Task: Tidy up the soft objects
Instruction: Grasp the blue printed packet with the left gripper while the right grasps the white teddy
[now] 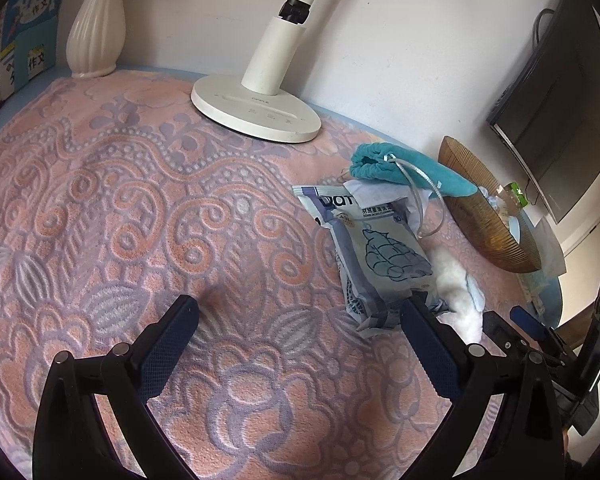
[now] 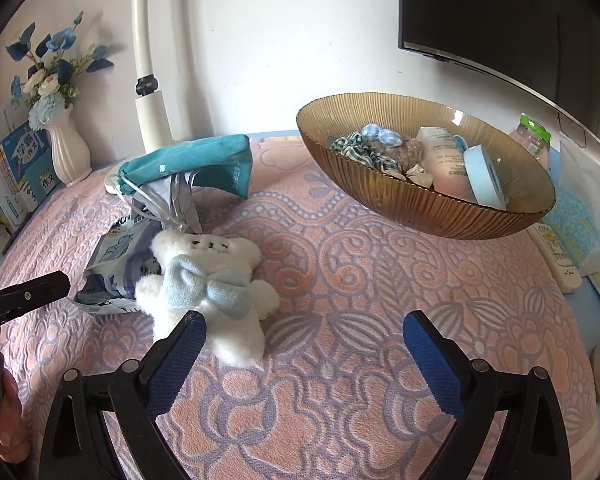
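Though wide apart, right tongs (image 2: 304, 326) empty.

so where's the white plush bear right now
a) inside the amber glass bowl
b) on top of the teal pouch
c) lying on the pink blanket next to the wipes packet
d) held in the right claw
c: the white plush bear lies on the pink blanket against the wipes packet, outside the amber glass bowl; the right claw is open and empty.
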Demonstrator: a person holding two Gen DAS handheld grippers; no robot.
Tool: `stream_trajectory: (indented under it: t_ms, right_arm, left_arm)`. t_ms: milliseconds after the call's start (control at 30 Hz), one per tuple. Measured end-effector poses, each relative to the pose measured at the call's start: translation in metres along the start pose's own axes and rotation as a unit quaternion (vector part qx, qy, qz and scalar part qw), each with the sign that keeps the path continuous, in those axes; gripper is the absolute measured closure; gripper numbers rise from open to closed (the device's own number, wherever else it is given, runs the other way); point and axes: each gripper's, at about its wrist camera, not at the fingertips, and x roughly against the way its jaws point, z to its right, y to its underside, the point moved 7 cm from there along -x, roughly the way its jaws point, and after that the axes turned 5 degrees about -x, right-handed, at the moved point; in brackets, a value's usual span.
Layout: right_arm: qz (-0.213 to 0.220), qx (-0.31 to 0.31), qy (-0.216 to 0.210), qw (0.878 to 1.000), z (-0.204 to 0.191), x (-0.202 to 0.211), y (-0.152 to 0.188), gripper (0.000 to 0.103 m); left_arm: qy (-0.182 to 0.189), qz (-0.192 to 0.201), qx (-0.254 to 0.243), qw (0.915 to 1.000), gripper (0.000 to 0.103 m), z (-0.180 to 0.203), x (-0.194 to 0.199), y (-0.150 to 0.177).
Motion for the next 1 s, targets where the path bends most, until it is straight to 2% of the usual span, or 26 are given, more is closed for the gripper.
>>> stream_trajectory:
  t_ms: [200,300,367,433,533,600,700,767,900,967,1000]
  right_arm:
    - [-0.001,-0.009,-0.005,1.000,0.004,0.004,-0.001,0.004]
    - [-0.012,-0.036,-0.023,0.999,0.009,0.012,0.000,0.004]
    - [-0.047,-0.049,-0.053,0.996,0.008,0.011,0.002,0.004]
    - [-0.088,-0.046,-0.076,0.992,0.001,0.006,0.003,0.004]
    - [-0.127,-0.017,-0.074,0.989,-0.012,-0.004,-0.001,0.004]
    - [-0.126,-0.007,-0.083,0.988,-0.022,-0.006,-0.010,0.004]
    - [-0.101,0.015,-0.078,0.992,-0.035,-0.005,-0.023,0.005]
    - [-0.095,0.026,-0.078,0.992,-0.041,-0.008,-0.027,0.009]
    - [-0.126,0.023,-0.099,0.987,-0.046,-0.025,-0.021,0.011]
    - [-0.136,0.016,-0.113,0.984,-0.046,-0.032,-0.018,0.016]
    - [-0.140,0.012,-0.119,0.983,-0.046,-0.035,-0.016,0.024]
  left_arm:
    - [0.010,0.013,0.006,0.9998,0.002,0.000,0.009,0.000]
    - [0.035,0.015,0.028,0.9989,0.002,-0.004,0.019,0.004]
    - [0.070,-0.028,0.033,0.9966,0.002,0.001,0.017,0.009]
    - [0.088,-0.040,0.036,0.9947,0.002,0.010,0.020,0.006]
    - [0.073,-0.029,0.033,0.9964,0.002,0.021,0.026,-0.013]
    - [0.054,-0.039,0.029,0.9974,0.002,0.029,0.019,-0.028]
    - [0.042,-0.059,0.016,0.9972,0.003,0.042,0.000,-0.038]
    - [0.038,-0.072,0.000,0.9967,0.003,0.052,-0.012,-0.038]
    - [0.023,-0.095,-0.014,0.9951,0.004,0.060,-0.036,-0.029]
    - [0.008,-0.102,-0.013,0.9947,0.005,0.058,-0.044,-0.025]
    - [0.002,-0.106,-0.014,0.9943,0.010,0.057,-0.049,-0.021]
